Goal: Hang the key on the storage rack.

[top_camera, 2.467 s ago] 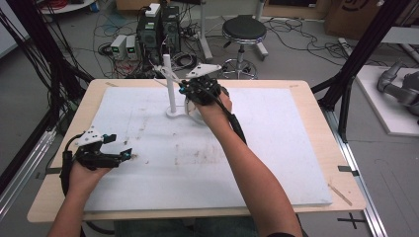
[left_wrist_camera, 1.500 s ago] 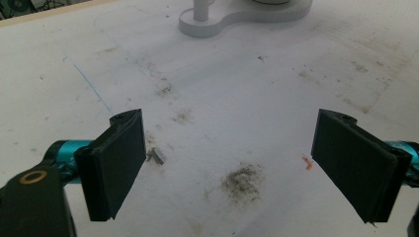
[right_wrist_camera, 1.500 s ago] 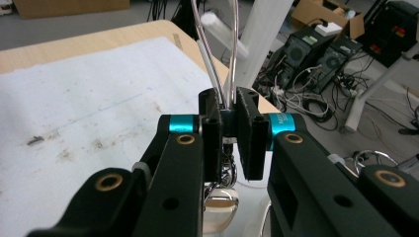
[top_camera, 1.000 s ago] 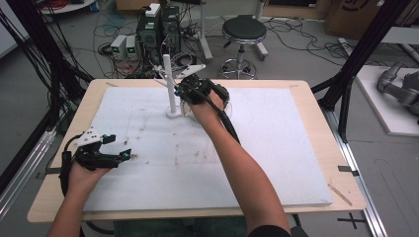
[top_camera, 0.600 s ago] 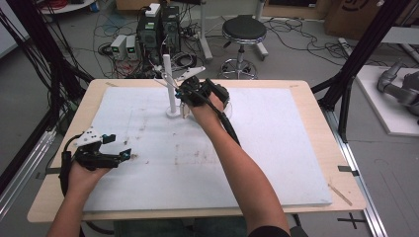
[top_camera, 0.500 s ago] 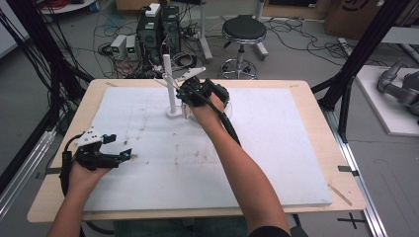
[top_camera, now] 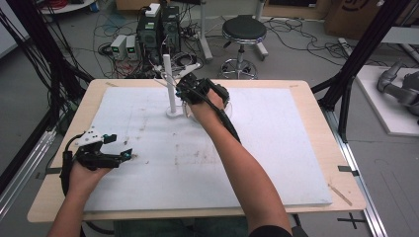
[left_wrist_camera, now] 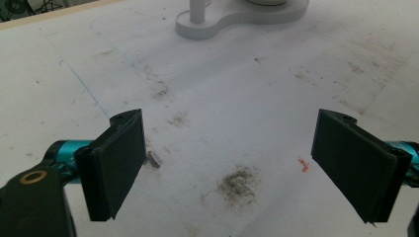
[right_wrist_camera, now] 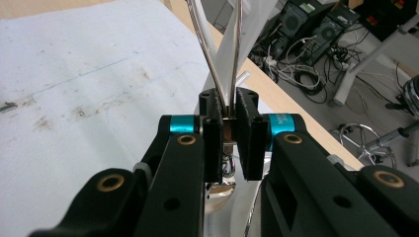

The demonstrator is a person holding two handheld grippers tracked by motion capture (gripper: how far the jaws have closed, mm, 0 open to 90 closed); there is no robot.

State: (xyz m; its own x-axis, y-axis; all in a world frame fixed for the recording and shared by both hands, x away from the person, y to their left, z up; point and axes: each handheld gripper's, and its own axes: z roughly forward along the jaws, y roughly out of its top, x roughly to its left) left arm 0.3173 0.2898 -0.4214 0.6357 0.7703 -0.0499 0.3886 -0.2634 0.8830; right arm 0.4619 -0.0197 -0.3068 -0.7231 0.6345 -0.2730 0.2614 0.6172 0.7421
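Observation:
A white stand point(top_camera: 169, 86) with an upright post and a flat base point(left_wrist_camera: 237, 19) sits at the back middle of the white mat. My right gripper point(top_camera: 187, 90) is right next to the post, well above the mat. In the right gripper view it point(right_wrist_camera: 229, 106) is shut on a thin looped metal wire point(right_wrist_camera: 210, 54) that rises from between the jaws. Something shiny hangs below the jaws; what it is I cannot tell. My left gripper point(top_camera: 123, 155) rests at the mat's front left, open point(left_wrist_camera: 232, 148), with nothing between its jaws.
The white mat point(top_camera: 286, 148), stained in places, covers most of the wooden table point(top_camera: 321, 103). Behind the table are computer boxes point(top_camera: 158, 24), cables and a round stool point(top_camera: 242, 32). Black frame legs point(top_camera: 356, 59) stand at both sides.
My right gripper has shifted slightly left, closer to the post, still shut on the wire. The left gripper has stayed put.

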